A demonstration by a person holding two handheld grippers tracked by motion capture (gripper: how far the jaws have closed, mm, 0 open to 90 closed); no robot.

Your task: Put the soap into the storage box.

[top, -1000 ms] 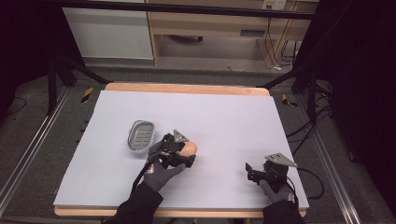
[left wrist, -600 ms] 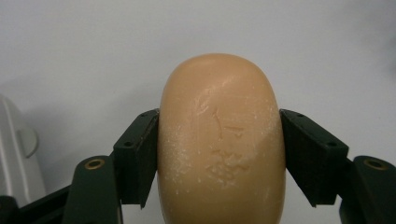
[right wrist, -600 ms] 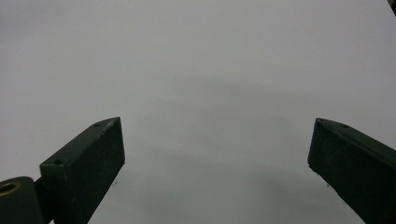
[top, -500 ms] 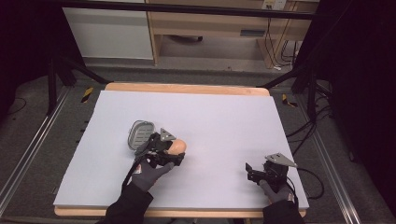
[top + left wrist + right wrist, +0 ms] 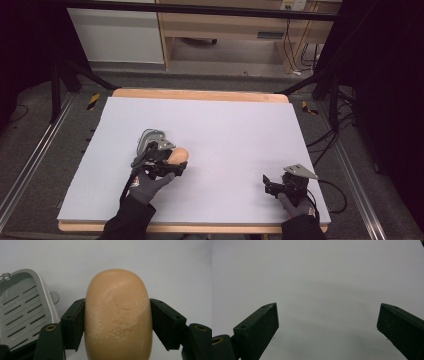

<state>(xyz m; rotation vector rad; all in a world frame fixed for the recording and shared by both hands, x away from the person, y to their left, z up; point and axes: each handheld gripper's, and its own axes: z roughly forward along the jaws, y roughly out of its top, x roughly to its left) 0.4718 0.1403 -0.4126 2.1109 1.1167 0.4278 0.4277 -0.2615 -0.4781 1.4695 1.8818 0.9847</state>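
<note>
So down at the bottom of the high view you've got both gloved hands coming in. The right gripper [image 5: 266, 182] sits low right of the frame, resting near the front edge of the table [image 5: 240, 125], and in its own view its two black jaws stand wide apart with nothing but bare pale tabletop between them.

Left of centre in the high view, the left gripper [image 5: 175, 162] is clamped on a bar of soap [image 5: 179, 154], orange-tan and rounded. In the left gripper view the bar of soap [image 5: 118, 315] takes up the middle of the frame, with a jaw pressed flat against each long side, and its surface looks a bit scuffed and flaky.

Just past that, at the left edge of the left gripper view, there's a grey soap dish [image 5: 20, 312] with slotted drain ribs in its floor, close beside the bar but not touching it. In the high view the dish [image 5: 148, 137] pokes out just above and left of the gripper, lying flat on the table.

Farther back, top of the high view, a wooden shelf unit [image 5: 225, 30] stands beyond the table.
</note>
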